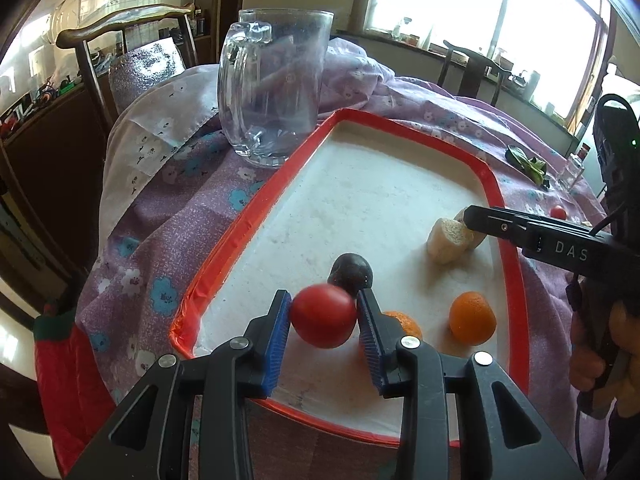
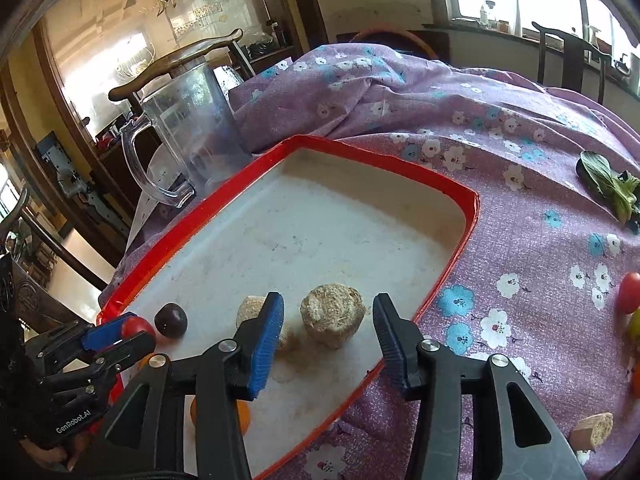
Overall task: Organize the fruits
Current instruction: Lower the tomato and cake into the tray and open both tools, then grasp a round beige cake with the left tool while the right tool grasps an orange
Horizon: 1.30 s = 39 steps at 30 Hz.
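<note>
1. My left hand-held gripper (image 1: pixel 324 320) is clenched on a red tomato (image 1: pixel 323 316), its blue pads pressing the fruit from both sides just above the near end of the tray (image 1: pixel 248 216).
2. The tray is white inside with a red rim and sits on a table covered by a purple flowered cloth (image 1: pixel 160 240).
3. A dark plum (image 1: pixel 351 271) lies on the tray floor right behind the tomato; from this angle I cannot tell whether the two touch.
4. Two oranges rest in the near part of the tray: one orange (image 1: pixel 472 318) stands clear to the right, and a second orange (image 1: pixel 404 322) is partly hidden behind my left gripper's right finger.
5. My right hand-held gripper (image 2: pixel 328 340) is released, its fingers spread on either side of a bread chunk (image 2: pixel 332 314) that sits on the tray near the right rim, with a gap on each side.
6. A second bread piece (image 2: pixel 250 310) lies just left of it, partly behind my right gripper's left finger.
7. A clear glass mug (image 1: pixel 276 88) stands on the cloth beside the tray's far left corner.
8. Off the tray, on the cloth to the right, lie a green leaf (image 2: pixel 608 184), another small tomato (image 2: pixel 629 292) and a further bread piece (image 2: pixel 592 430).
</note>
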Tool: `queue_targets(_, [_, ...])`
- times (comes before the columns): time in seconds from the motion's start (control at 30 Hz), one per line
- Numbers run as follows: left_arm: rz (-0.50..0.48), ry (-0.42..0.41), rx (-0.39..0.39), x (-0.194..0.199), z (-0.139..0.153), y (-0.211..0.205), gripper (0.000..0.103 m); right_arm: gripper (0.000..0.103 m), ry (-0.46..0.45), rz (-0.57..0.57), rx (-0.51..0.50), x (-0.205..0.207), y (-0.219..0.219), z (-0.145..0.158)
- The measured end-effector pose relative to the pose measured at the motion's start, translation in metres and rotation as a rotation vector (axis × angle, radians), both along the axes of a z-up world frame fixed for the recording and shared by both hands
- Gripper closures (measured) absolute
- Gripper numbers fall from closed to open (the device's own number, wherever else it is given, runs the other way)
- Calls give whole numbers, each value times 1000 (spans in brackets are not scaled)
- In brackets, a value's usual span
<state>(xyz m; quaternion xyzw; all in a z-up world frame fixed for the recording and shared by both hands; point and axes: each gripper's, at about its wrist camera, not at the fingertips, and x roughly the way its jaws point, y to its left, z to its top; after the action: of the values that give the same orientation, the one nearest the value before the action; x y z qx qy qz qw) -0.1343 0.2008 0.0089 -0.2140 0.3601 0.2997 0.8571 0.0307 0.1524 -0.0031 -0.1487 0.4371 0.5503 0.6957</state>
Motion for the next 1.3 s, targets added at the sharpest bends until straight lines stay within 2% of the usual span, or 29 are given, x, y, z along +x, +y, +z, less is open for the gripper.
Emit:
queue_targets(0.03, [1, 0, 2, 0, 1, -1, 67, 54, 5, -3, 8, 1, -4, 2])
queue_targets(0.1, [5, -11, 7, -2, 5, -3, 55, 54, 14, -11, 27, 3, -14, 8])
queue_targets(0.17, [8, -25, 18, -4, 9, -8, 50, 52, 23, -22, 46, 7, -28, 15])
queue_targets(0.27, [-14, -45, 26, -3, 18, -18, 50, 46, 32, -50, 68, 14, -55, 24])
queue_targets(0.43, [-87, -68, 43, 8, 30, -46, 49, 46, 71, -103, 81, 32, -102, 33])
queue_targets(0.83, [-254, -84, 57, 46, 43, -112, 46, 45, 60, -261, 111, 75, -206, 46])
queue_targets(1.03, [-312, -80, 53, 66, 46, -132, 45, 45, 55, -323, 105, 90, -238, 43])
queue_targets(1.3, [-381, -66, 44, 105, 44, -156, 44, 45, 24, -370, 67, 114, -256, 29])
